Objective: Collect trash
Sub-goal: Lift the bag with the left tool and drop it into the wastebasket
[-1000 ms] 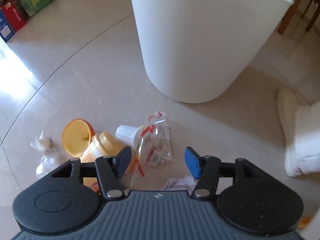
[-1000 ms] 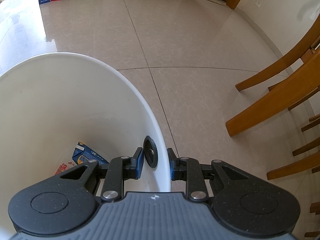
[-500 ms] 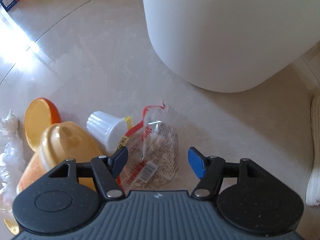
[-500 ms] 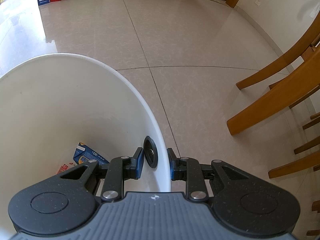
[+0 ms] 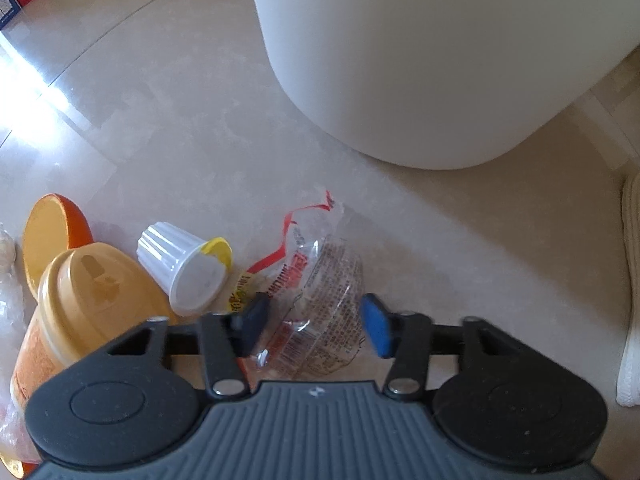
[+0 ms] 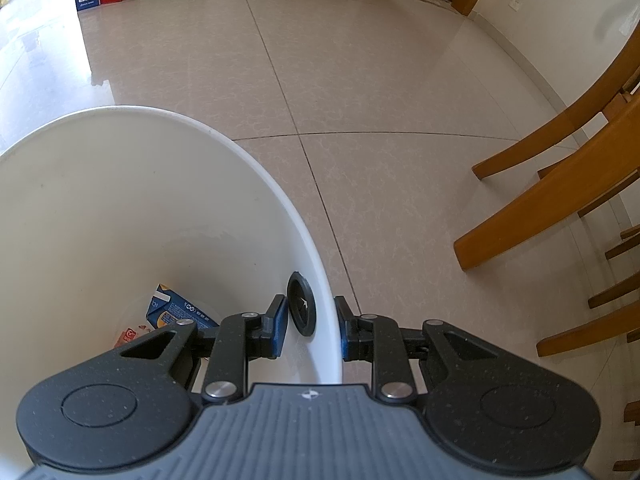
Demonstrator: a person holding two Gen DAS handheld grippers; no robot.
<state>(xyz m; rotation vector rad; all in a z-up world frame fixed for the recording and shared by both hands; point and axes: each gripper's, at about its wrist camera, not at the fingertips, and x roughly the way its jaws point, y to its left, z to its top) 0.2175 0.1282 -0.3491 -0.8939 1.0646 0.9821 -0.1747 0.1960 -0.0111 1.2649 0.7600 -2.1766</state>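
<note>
The left tool (image 5: 316,326), jaws just narrowing around a clear wrapper (image 5: 320,304) lying lengthwise toward the white bin (image 5: 440,60) on the floor (image 5: 200,120), while the right tool (image 6: 312,326) clamps the bin's rim.

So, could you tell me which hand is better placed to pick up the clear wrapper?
Left. The left gripper already straddles the clear wrapper on the floor, its jaws just closing around it. The right gripper is clamped on the bin's rim.
</note>
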